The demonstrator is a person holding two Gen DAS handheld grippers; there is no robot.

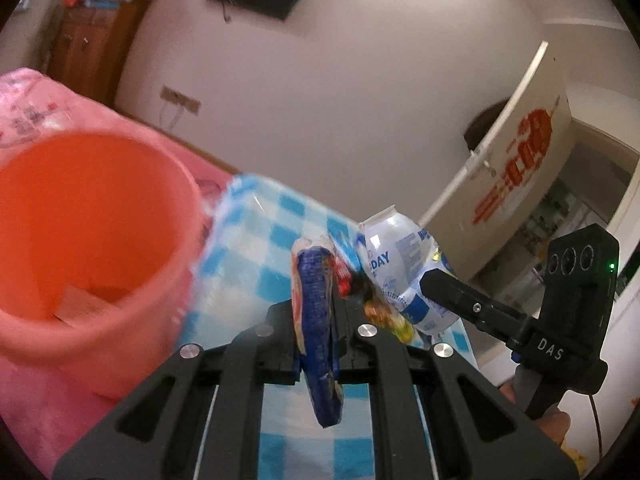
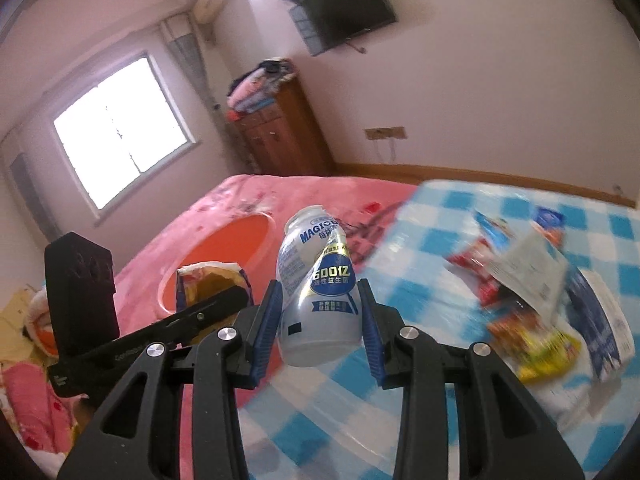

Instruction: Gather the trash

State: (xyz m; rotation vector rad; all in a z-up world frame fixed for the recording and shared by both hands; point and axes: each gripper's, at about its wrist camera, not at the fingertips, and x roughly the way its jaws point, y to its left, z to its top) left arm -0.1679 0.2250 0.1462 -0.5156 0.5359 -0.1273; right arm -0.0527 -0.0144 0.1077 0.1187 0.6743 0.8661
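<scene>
My left gripper [image 1: 316, 320] is shut on a blue snack wrapper [image 1: 318, 332], held edge-on above the checked cloth, to the right of the orange bucket [image 1: 80, 240]. In the right wrist view the wrapper [image 2: 212, 284] hangs in front of the bucket [image 2: 224, 256]. My right gripper [image 2: 320, 312] is shut on a white plastic drink bottle [image 2: 316, 292], upright between the blue pads. The bottle also shows in the left wrist view [image 1: 400, 268], with the right gripper [image 1: 472, 308] around it. A piece of brown card lies in the bucket's bottom.
A pile of wrappers and packets [image 2: 540, 292] lies on the blue checked cloth [image 2: 460, 400] at the right. The cloth covers part of a pink bed [image 2: 280, 196]. A wooden cabinet [image 2: 280, 132] stands by the far wall. A door [image 1: 512, 148] stands open.
</scene>
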